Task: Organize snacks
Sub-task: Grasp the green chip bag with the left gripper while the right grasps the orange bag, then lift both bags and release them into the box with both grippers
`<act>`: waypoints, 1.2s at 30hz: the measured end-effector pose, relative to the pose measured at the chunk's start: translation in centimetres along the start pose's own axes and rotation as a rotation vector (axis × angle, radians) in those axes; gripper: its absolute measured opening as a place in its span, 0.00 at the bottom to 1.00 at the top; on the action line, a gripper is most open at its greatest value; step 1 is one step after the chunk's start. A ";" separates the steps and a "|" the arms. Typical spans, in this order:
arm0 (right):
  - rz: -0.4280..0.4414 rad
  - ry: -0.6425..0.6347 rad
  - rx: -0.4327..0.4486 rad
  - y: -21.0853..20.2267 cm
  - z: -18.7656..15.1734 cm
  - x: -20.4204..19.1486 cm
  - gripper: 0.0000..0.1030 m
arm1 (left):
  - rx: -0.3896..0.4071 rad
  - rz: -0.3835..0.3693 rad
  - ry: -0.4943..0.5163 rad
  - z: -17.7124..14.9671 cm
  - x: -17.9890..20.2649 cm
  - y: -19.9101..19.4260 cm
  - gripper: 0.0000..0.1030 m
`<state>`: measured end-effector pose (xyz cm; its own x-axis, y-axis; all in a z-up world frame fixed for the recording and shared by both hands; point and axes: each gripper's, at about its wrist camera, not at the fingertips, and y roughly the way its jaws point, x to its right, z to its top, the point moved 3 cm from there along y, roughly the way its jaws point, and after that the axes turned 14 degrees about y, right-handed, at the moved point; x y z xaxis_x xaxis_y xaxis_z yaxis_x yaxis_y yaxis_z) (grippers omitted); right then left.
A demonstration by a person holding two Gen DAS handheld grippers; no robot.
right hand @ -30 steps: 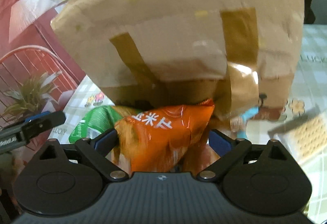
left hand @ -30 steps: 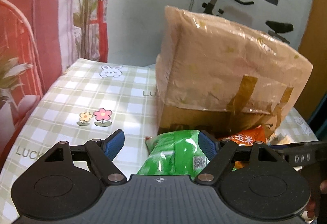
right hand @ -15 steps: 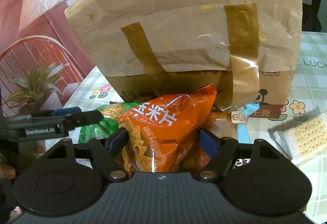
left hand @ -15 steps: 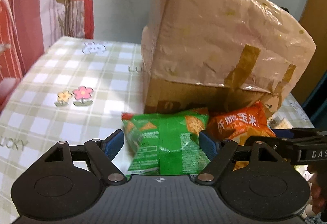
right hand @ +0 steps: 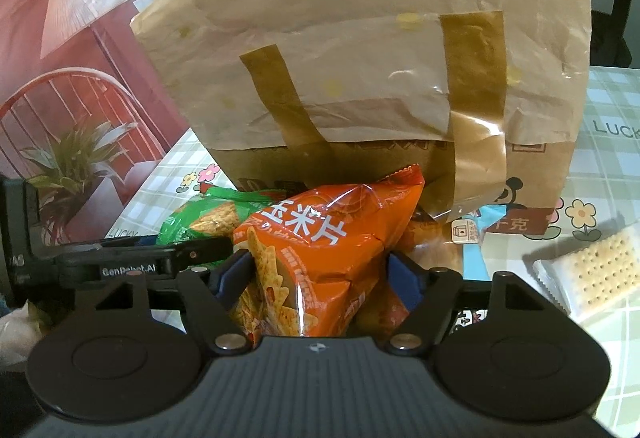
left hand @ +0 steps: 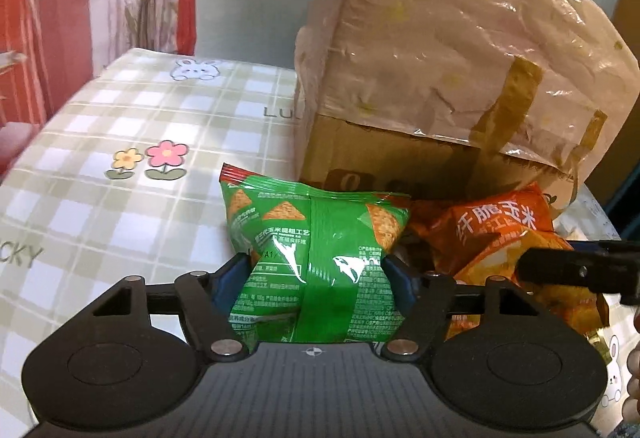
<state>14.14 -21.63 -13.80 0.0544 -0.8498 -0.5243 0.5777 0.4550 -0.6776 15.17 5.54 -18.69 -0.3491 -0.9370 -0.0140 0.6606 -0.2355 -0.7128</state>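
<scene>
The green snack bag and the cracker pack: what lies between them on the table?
The orange snack bag, seen in the right wrist view, with green snack bag on its left and cracker pack further right.

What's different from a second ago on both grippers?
The left gripper came down around the green chip bag; its jaws are closing, fingers pinching the bag's sides. The right gripper closed in on the orange chip bag, now between its fingers. The taped cardboard box and cracker pack stayed put.
</scene>
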 end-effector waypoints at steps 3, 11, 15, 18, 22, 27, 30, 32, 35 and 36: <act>0.006 0.008 -0.004 0.0 0.1 0.0 0.75 | 0.026 0.025 -0.019 -0.4 0.0 -1.5 0.72; 0.022 0.012 -0.010 0.4 0.2 -0.1 0.69 | 0.098 0.062 -0.043 -0.4 0.6 -5.1 0.72; 0.039 -0.023 0.005 -0.3 0.1 -0.4 0.60 | 0.121 0.085 -0.072 -0.4 0.8 -6.4 0.72; 0.080 -0.061 0.026 -1.4 -0.1 -1.0 0.58 | 0.140 0.111 -0.078 -0.4 0.8 -7.5 0.72; 0.108 -0.158 0.059 -2.5 -0.4 -2.5 0.57 | 0.165 0.130 -0.100 -0.2 0.3 -8.7 0.72; 0.157 -0.256 0.112 -3.8 -0.8 -4.0 0.56 | 0.201 0.166 -0.089 0.5 0.4 -10.3 0.72; 0.186 -0.287 0.148 -4.7 -0.5 -4.6 0.56 | 0.225 0.187 -0.072 1.1 0.6 -11.2 0.72; 0.207 -0.304 0.178 -5.6 -0.1 -5.0 0.56 | 0.245 0.197 -0.049 1.9 0.8 -11.8 0.72; 0.248 -0.328 0.217 -7.2 0.6 -5.9 0.56 | 0.288 0.210 -0.021 3.1 1.0 -13.1 0.72; 0.265 -0.339 0.234 -7.9 0.9 -6.2 0.56 | 0.304 0.214 -0.010 3.7 1.1 -13.5 0.72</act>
<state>10.02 -20.19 -4.74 0.4641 -0.7694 -0.4389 0.6736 0.6283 -0.3892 8.30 6.70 -6.47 -0.1764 -0.9754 -0.1322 0.8855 -0.0986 -0.4540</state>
